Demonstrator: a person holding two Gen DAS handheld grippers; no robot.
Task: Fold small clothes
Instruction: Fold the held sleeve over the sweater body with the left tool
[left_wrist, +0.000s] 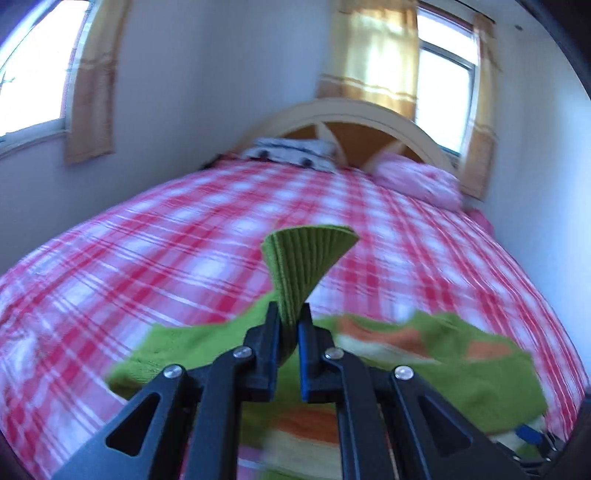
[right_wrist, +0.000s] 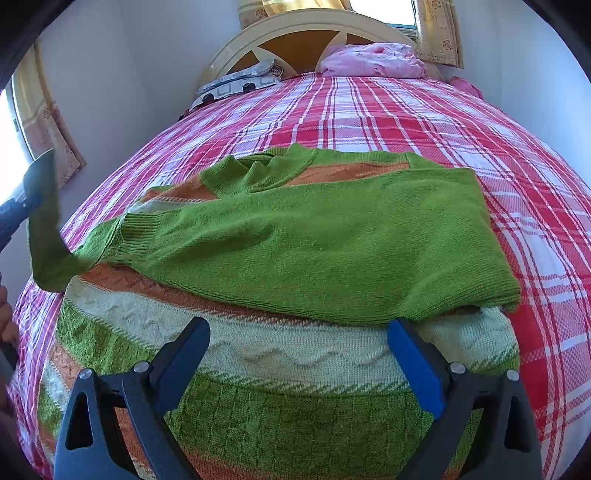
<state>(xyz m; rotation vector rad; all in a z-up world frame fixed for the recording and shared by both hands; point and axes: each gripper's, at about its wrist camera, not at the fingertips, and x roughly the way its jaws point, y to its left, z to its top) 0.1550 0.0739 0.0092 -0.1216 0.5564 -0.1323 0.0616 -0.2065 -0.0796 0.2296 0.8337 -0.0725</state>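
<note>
A small green sweater with orange and cream stripes (right_wrist: 295, 350) lies on the bed. One green sleeve (right_wrist: 314, 236) is folded across its body. My left gripper (left_wrist: 290, 317) is shut on the ribbed cuff (left_wrist: 306, 262) of the other sleeve and holds it lifted above the bed; that gripper also shows at the left edge of the right wrist view (right_wrist: 33, 192). My right gripper (right_wrist: 299, 328) is open and empty, just above the sweater's striped lower body.
The bed has a red and white plaid cover (right_wrist: 406, 110). A patterned pillow (right_wrist: 240, 83) and a pink pillow (right_wrist: 373, 61) lie by the cream headboard (right_wrist: 295, 26). Walls flank the bed, with curtained windows (left_wrist: 443, 81).
</note>
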